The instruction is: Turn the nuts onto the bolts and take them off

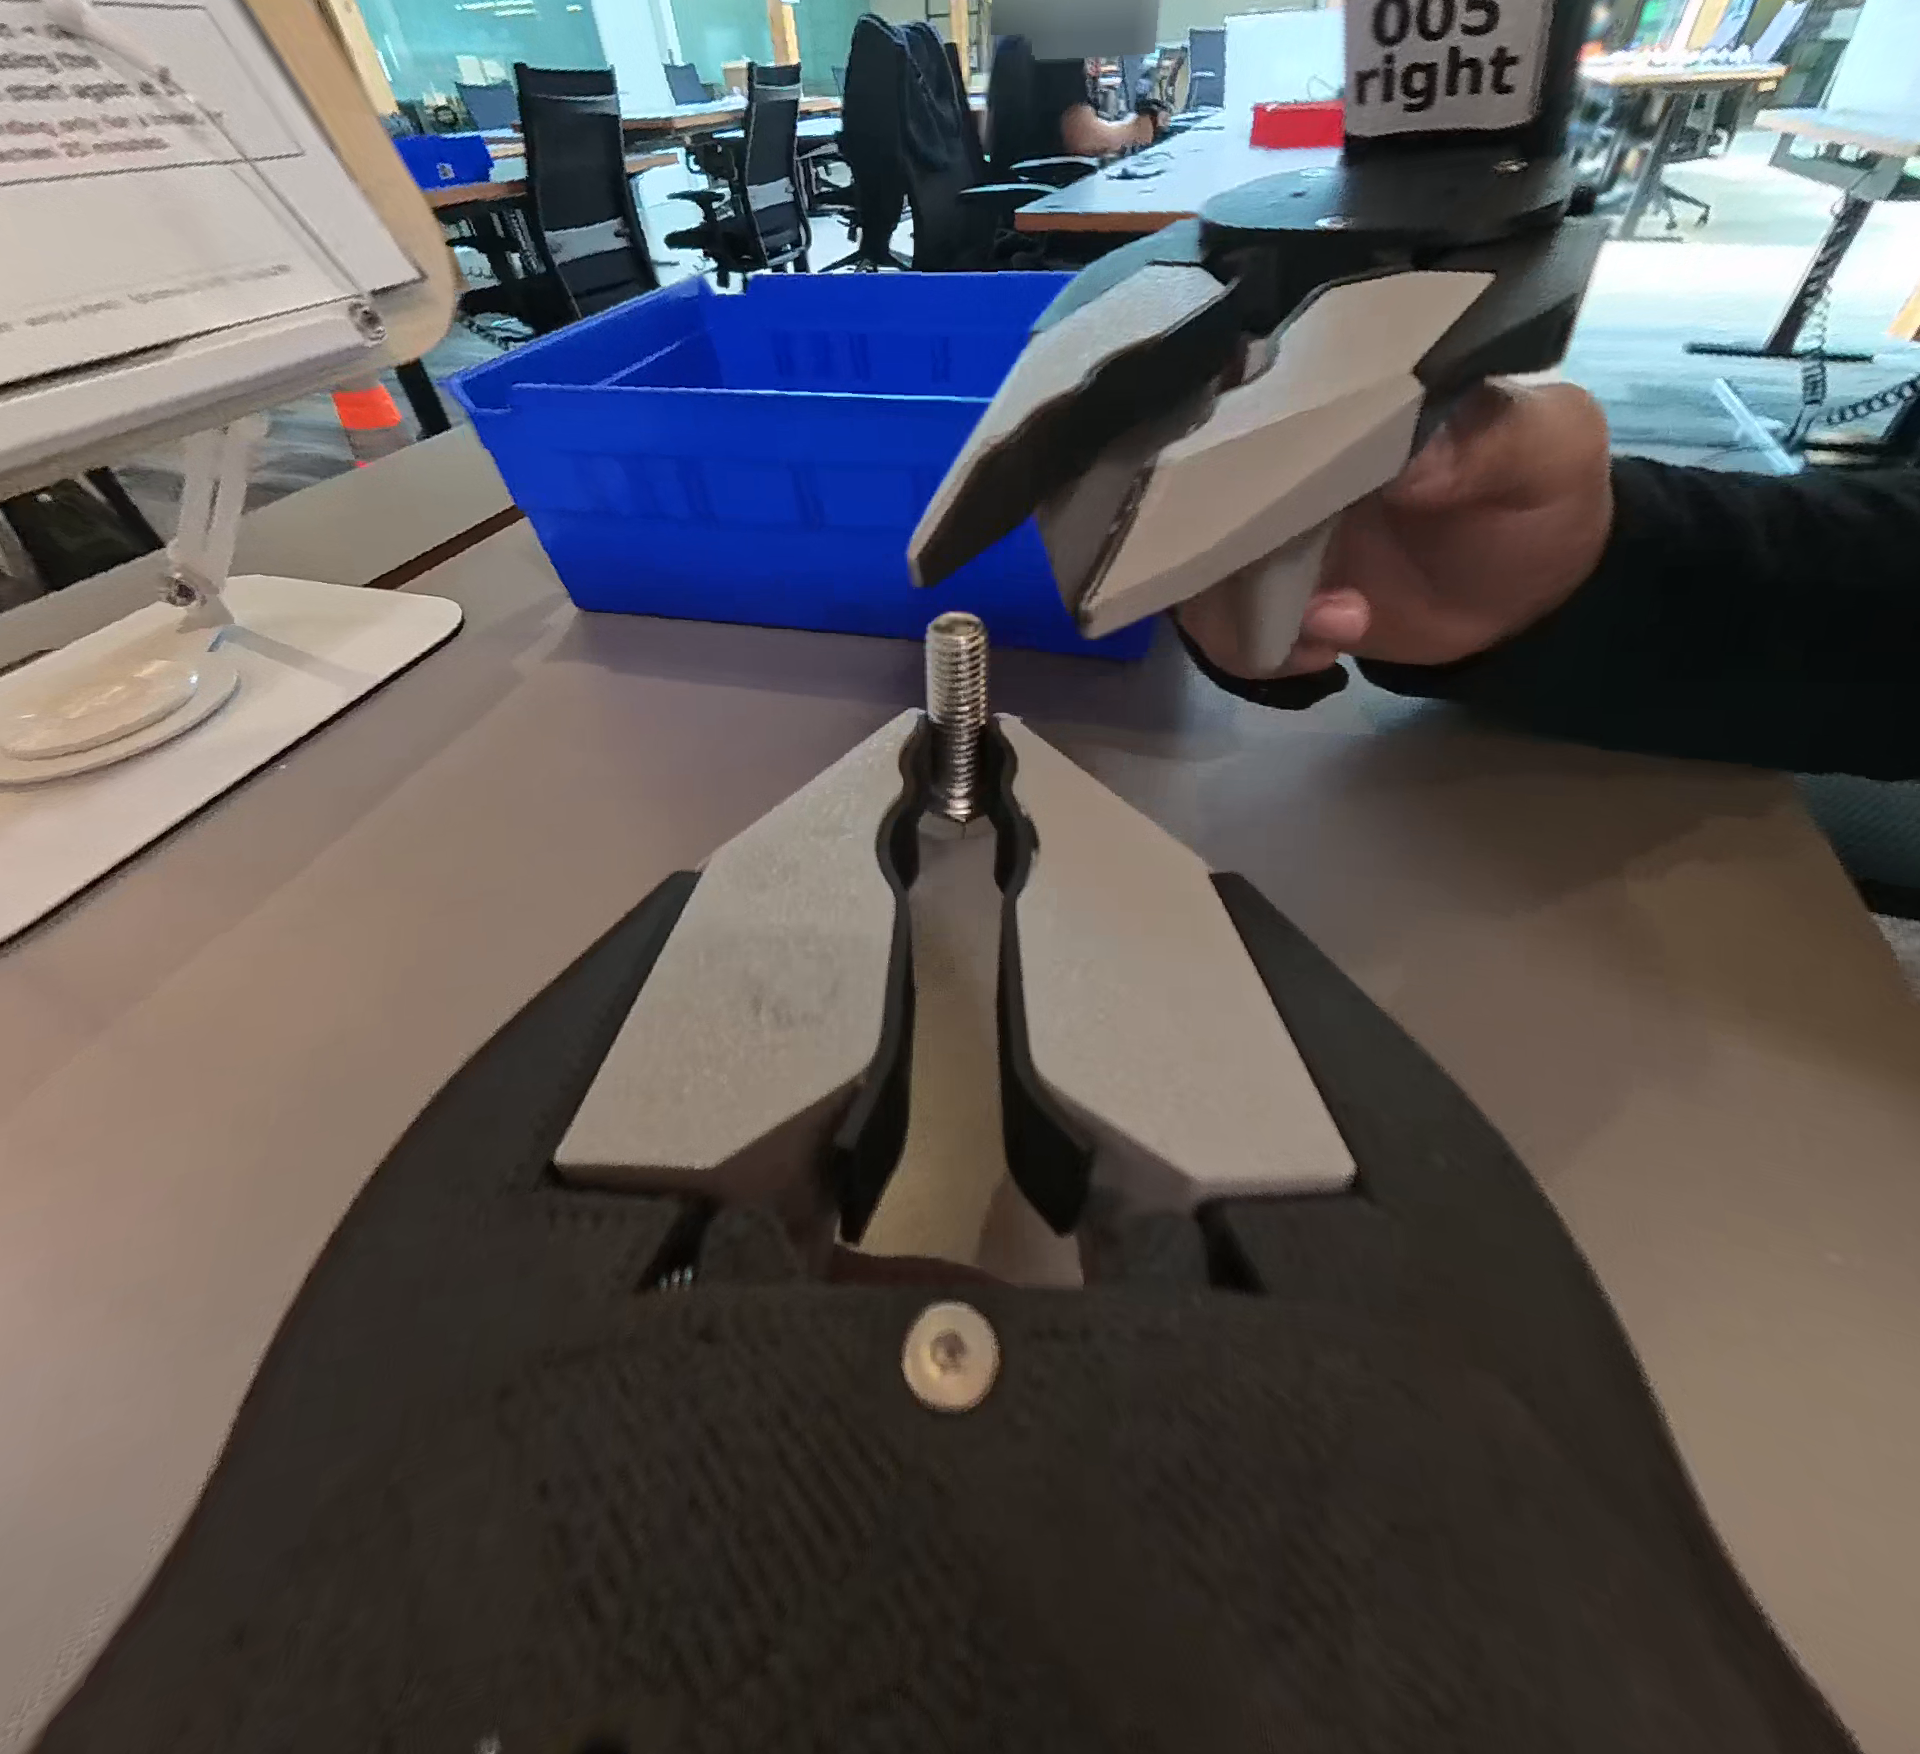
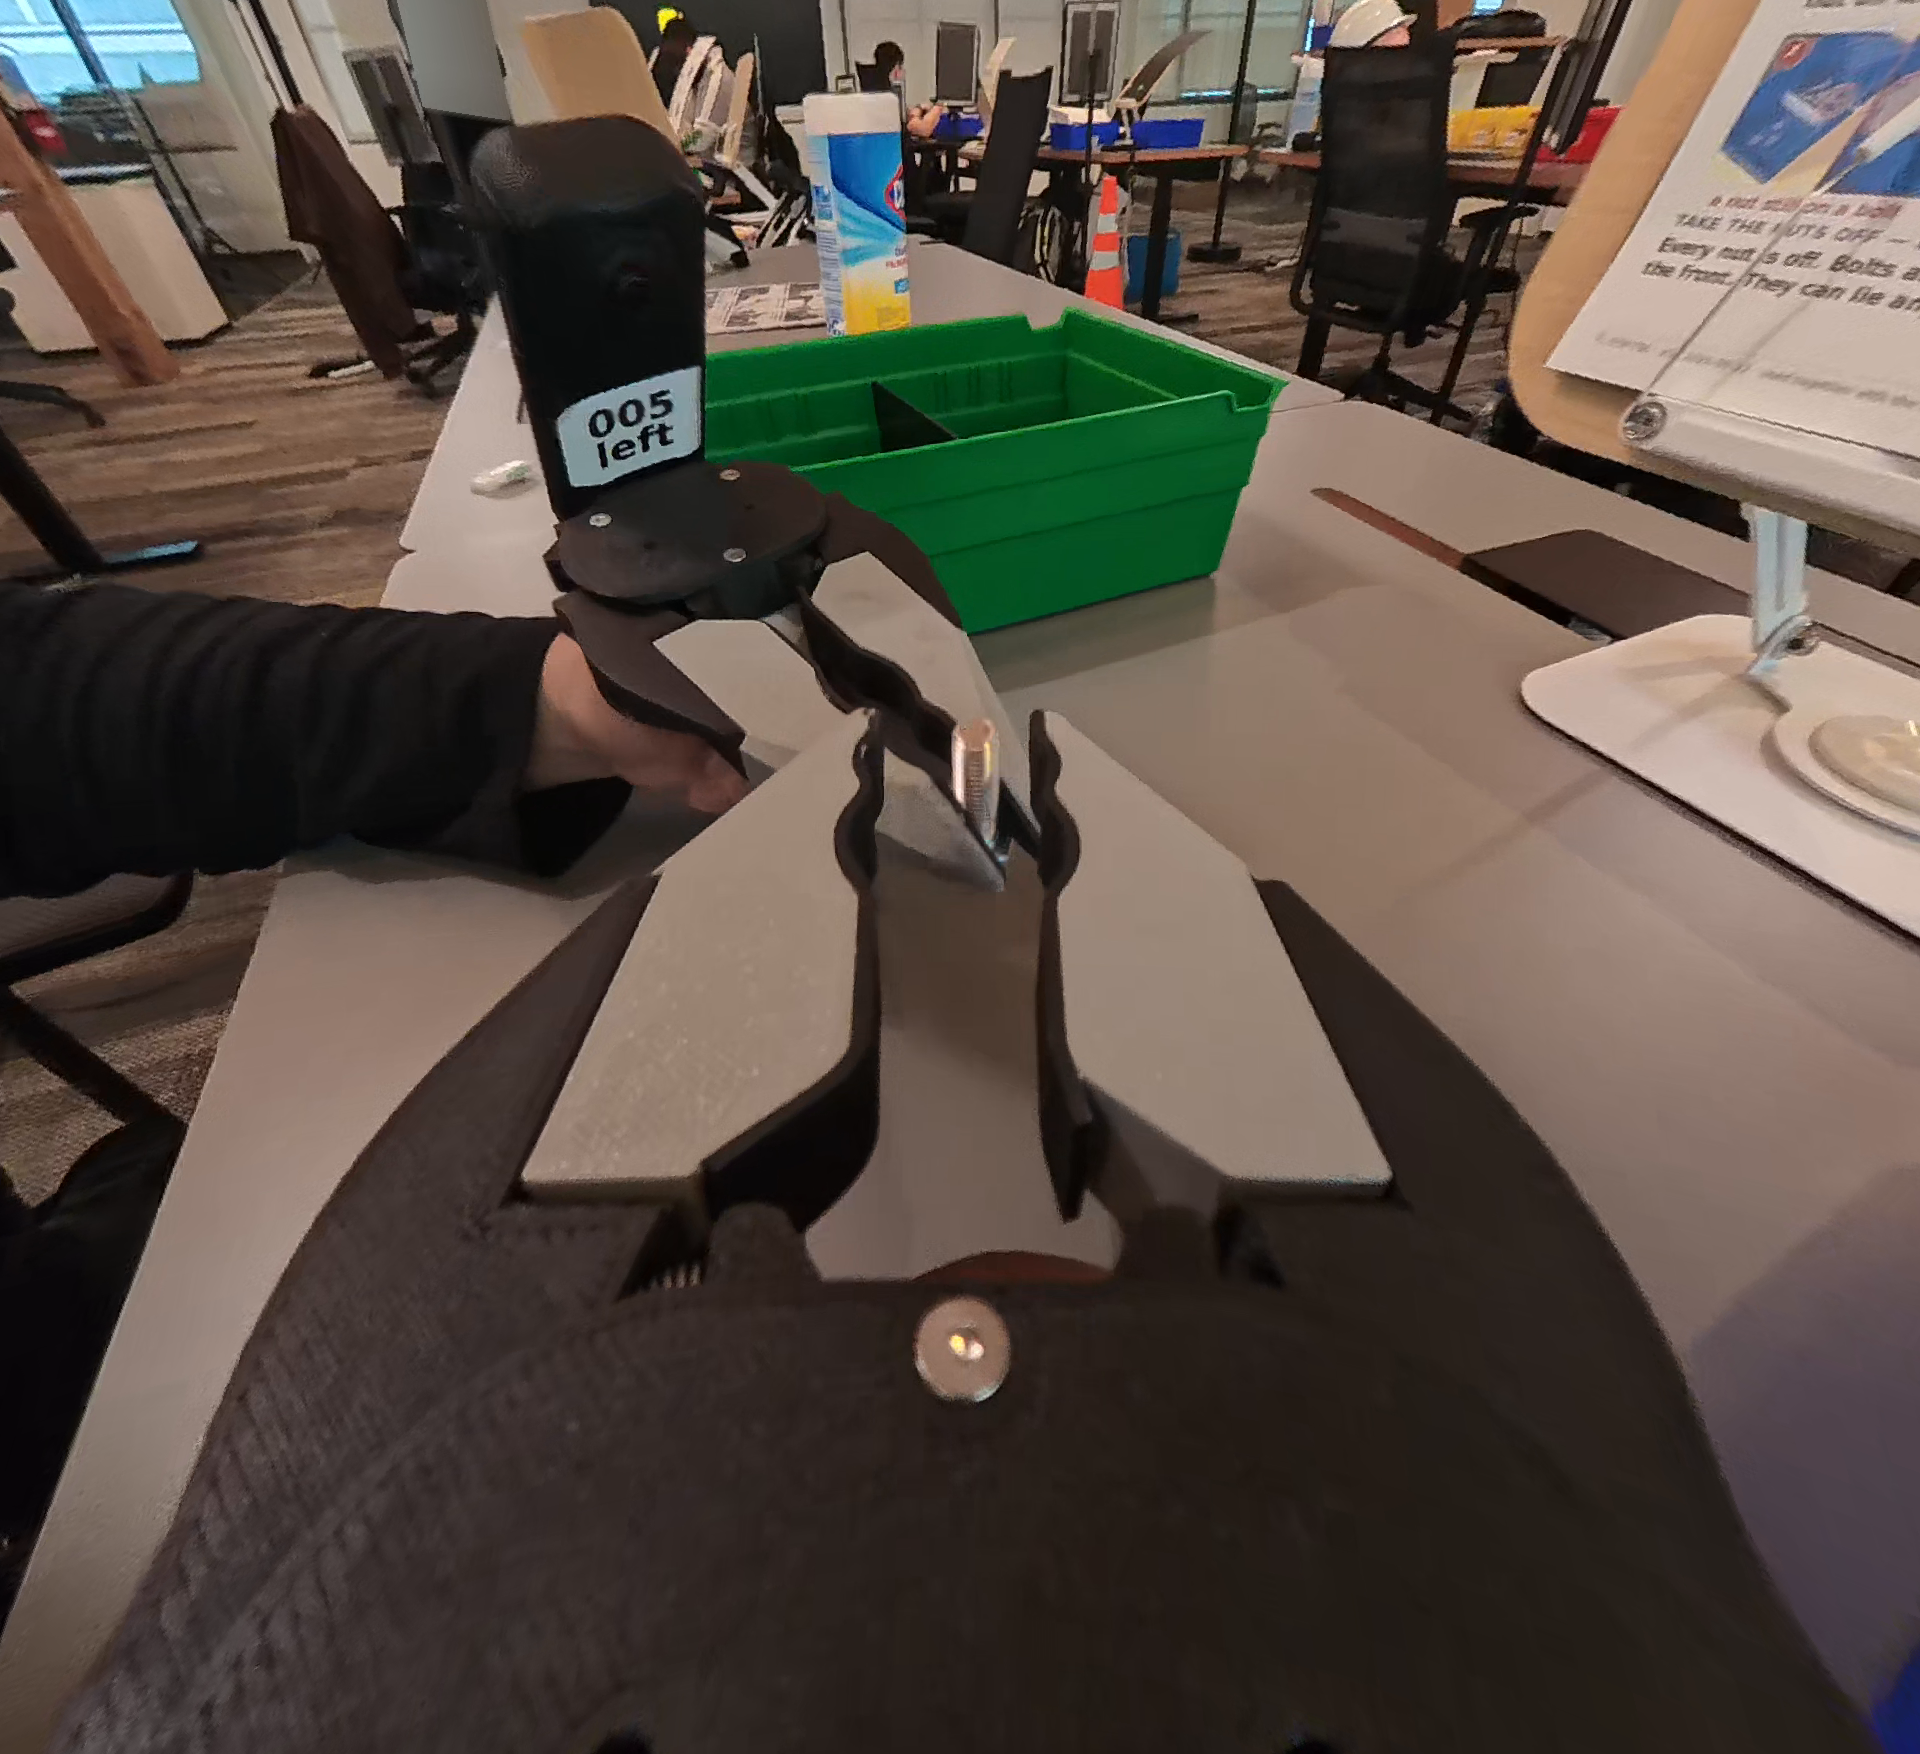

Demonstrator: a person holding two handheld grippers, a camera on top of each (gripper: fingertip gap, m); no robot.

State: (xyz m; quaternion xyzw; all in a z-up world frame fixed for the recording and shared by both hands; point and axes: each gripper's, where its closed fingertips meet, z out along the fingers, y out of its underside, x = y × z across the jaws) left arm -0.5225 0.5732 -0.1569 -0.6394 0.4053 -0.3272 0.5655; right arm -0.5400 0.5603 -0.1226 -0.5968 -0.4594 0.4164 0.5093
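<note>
One threaded bolt (image 1: pixel 957 730) is pinched upright between the fingers (image 1: pixel 1122 956) of the left gripper (image 1: pixel 960 728), its bare thread standing clear above the tips. The right gripper (image 2: pixel 951 748) is held just beside and above it, fingers (image 2: pixel 727 977) spread, nothing gripped. One blue bin (image 1: pixel 748 457) and one green bin (image 2: pixel 1039 478) are set on the grey worktop (image 1: pixel 1455 873), with one instruction stand (image 1: pixel 156 146) alongside. An open office of desks and black chairs is seen behind.

A grey bench (image 1: pixel 1351 873) is carrying a blue bin (image 1: pixel 748 457) and a white stand (image 1: pixel 208 655). A green bin (image 2: pixel 1039 478) is sitting on it too.
</note>
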